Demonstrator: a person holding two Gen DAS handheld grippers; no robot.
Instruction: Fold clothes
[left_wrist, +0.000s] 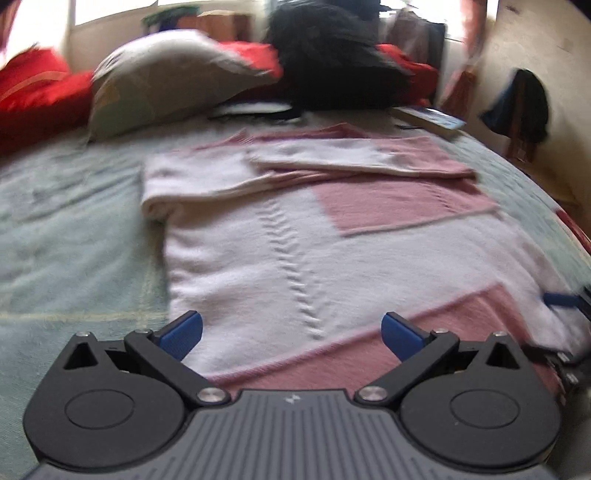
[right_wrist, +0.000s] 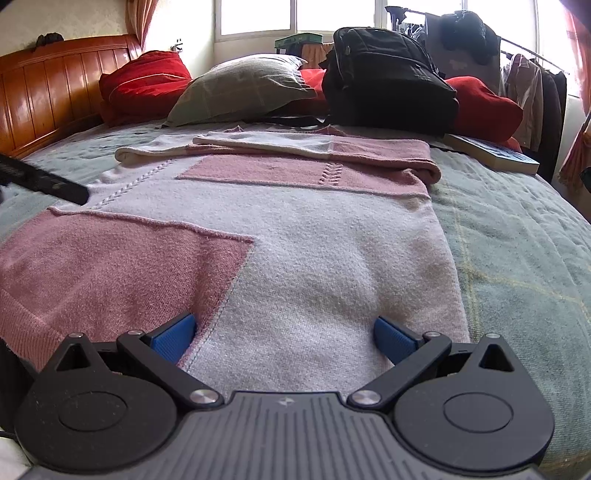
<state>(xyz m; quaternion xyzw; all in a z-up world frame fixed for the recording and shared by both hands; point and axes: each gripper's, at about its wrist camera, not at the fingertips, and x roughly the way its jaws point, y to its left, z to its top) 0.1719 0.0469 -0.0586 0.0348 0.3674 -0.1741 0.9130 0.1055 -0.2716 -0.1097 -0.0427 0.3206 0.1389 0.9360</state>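
Both sets of tongs are spread wide with nothing gripped: the left gripper (left_wrist: 291, 334) and right gripper (right_wrist: 283, 336) are held low over the near hem of the sweater (right_wrist: 314, 236). The pink-and-white sweater is laid flat on the bed (right_wrist: 517, 236), sleeves folded across at 12 o'clock. Further back, a pillow (right_wrist: 240, 88) at 11, a backpack (right_wrist: 388, 74) at 1, and a book (right_wrist: 491, 151) at 2 can be seen.

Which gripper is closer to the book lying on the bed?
Right. The right gripper sits at the sweater's book-side edge; the left gripper is farther across from the book.
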